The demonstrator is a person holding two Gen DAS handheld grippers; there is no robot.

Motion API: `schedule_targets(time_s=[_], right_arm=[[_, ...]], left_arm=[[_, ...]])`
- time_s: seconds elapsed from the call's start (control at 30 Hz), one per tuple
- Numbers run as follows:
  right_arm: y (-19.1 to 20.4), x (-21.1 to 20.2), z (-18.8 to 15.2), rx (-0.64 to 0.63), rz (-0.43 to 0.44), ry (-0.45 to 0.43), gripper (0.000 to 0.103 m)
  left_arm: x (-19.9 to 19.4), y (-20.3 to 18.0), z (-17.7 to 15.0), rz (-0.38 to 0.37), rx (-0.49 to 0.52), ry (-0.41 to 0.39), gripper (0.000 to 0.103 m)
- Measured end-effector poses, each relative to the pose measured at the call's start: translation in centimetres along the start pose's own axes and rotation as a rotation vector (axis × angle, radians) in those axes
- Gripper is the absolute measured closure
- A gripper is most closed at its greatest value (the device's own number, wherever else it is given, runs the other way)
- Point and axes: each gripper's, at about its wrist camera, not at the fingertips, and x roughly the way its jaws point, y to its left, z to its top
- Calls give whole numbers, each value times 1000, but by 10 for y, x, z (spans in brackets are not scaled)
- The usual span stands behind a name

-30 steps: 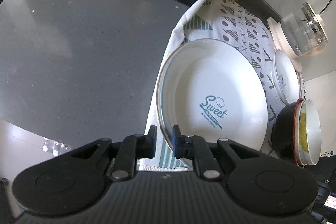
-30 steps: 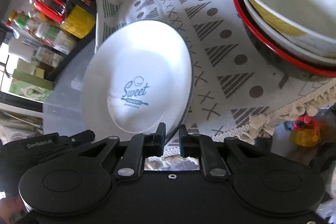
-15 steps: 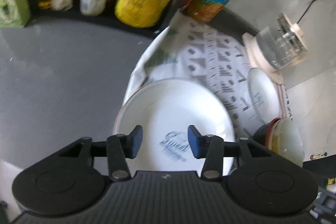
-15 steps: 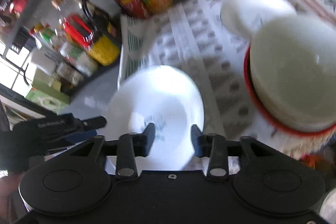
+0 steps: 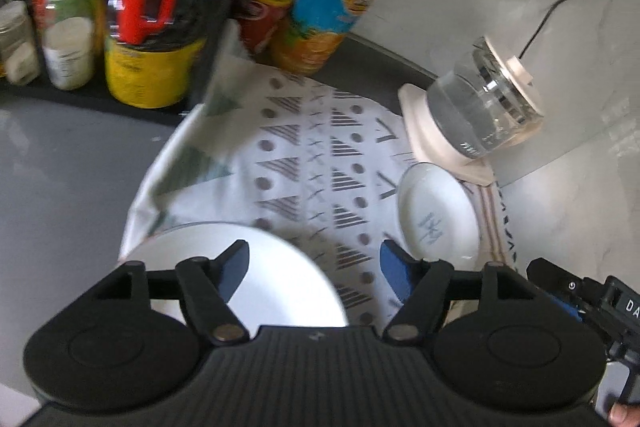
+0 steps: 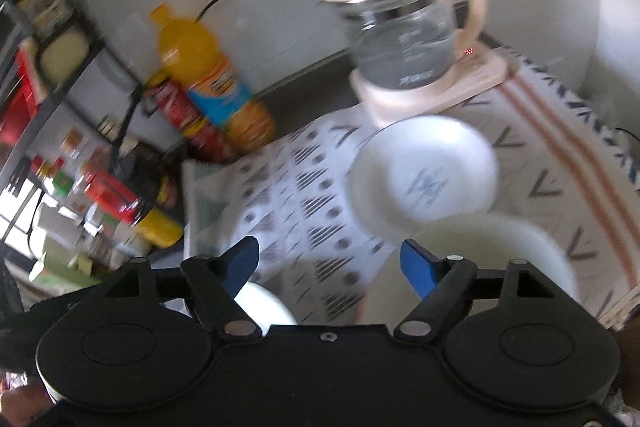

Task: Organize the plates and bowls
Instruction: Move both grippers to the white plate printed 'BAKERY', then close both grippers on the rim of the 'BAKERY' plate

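We see the left gripper (image 5: 314, 261) and right gripper (image 6: 328, 259) opening, jaws wide, nothing between them. The large plate (image 5: 280, 279) lies on the cloth (image 5: 320, 163); the small plate (image 6: 424, 175) rests beside the kettle (image 6: 404, 39).

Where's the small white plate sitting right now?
The small white plate lies on the patterned cloth, right of centre in the left wrist view, just in front of the glass kettle's base and beyond the stacked bowls.

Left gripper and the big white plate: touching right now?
Apart. The left wrist view shows the left gripper with jaws opening, nothing between them; the big white plate lies below on the patterned cloth.
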Motion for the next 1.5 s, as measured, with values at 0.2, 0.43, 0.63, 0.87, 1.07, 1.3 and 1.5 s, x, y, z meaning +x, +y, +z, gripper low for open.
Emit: schedule_targets(time_s=[0.2,0.43,0.63,0.87,1.07,1.3,1.5], right_arm=[[-39,9,25,44,-45,11,17],[-70,27,42,81,-67,57,11],[-94,42,56,120,-67,112,4],[-121,71,67,177,-33,208,18],[-141,106,70,227,-37,320,51],[-145,134,71,202,-75,404,65],[-154,152,67,209,-94,451,76]], left_arm=[[30,-28,8,-23,-2,26,32],[64,-53,14,-38,-11,71,32],[95,-66,18,-41,-41,115,25],[133,-72,17,-77,-104,190,26],[162,-72,13,-94,-154,233,39],[186,-73,7,-88,-192,273,64],[200,-76,4,-85,-194,285,80]])
